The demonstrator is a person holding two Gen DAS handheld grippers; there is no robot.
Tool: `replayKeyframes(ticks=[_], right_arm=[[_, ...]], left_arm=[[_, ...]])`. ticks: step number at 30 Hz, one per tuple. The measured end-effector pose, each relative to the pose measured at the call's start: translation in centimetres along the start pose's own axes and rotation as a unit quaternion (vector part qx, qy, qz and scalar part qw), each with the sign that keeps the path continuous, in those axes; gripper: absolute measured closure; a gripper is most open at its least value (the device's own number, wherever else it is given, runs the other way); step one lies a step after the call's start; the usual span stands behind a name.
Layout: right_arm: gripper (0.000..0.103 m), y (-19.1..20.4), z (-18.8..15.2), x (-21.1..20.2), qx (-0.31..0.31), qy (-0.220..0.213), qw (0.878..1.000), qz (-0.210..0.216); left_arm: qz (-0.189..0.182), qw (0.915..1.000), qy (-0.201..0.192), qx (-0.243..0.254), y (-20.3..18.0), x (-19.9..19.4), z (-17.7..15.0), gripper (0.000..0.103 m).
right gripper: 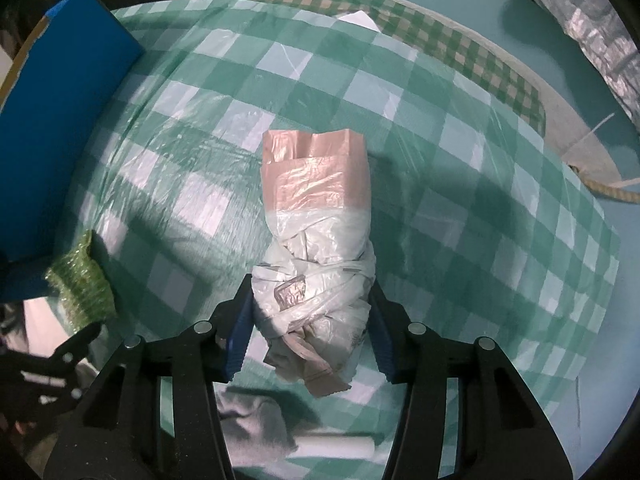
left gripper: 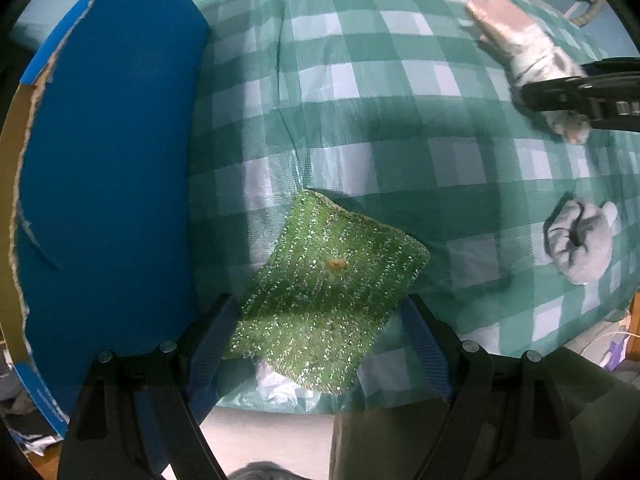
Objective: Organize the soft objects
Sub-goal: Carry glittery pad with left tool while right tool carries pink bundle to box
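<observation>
My left gripper [left gripper: 324, 312] is shut on a glittery green scrub pad [left gripper: 332, 292] and holds it above the checked cloth; the pad also shows at the left of the right wrist view [right gripper: 80, 284]. My right gripper [right gripper: 312, 300] is shut on a rolled plastic bag bundle [right gripper: 316, 232], white with a pink end, lifted over the cloth. The bundle [left gripper: 516, 36] and the right gripper's fingers [left gripper: 576, 96] show at the upper right of the left wrist view. A balled grey sock [left gripper: 580, 240] lies on the cloth at the right.
A blue cardboard box [left gripper: 108, 184] with a torn edge stands along the left; it also shows in the right wrist view [right gripper: 60, 112]. A green-and-white checked plastic cloth [left gripper: 360, 100] covers the surface. A rope [right gripper: 608, 192] and a silver foil bag [right gripper: 580, 20] lie beyond the cloth's far right.
</observation>
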State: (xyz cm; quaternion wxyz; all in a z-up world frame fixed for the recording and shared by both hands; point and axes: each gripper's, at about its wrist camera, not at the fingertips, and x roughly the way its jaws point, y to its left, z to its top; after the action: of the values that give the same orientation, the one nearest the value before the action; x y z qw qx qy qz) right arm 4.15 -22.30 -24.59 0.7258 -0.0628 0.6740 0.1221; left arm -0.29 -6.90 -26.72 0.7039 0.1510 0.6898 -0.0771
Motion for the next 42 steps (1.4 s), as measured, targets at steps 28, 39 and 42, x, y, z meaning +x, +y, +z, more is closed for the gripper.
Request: replayKeyframes(ticks=[28,39,42], right_arm=[[0.052,2.6,-0.8,-7.5,-0.034,-0.053,0.997,0.043],[0.052,3.1,-0.6,-9.0,-0.04,-0.054,0.997,0.034],[0.052,3.1,-0.5,-9.7,-0.039,-0.06,0.997,0.036]], left_arm=[[-0.021,0.9997,-0.012,0.004,2.3,-0.4,-0.7,0.083],[-0.016,0.9984,-0.054,0.01,2.4,-5.0,-0.7,0.083],[-0.017,0.9976,-0.067,0.01,2.6,-6.6,-0.4,0.083]])
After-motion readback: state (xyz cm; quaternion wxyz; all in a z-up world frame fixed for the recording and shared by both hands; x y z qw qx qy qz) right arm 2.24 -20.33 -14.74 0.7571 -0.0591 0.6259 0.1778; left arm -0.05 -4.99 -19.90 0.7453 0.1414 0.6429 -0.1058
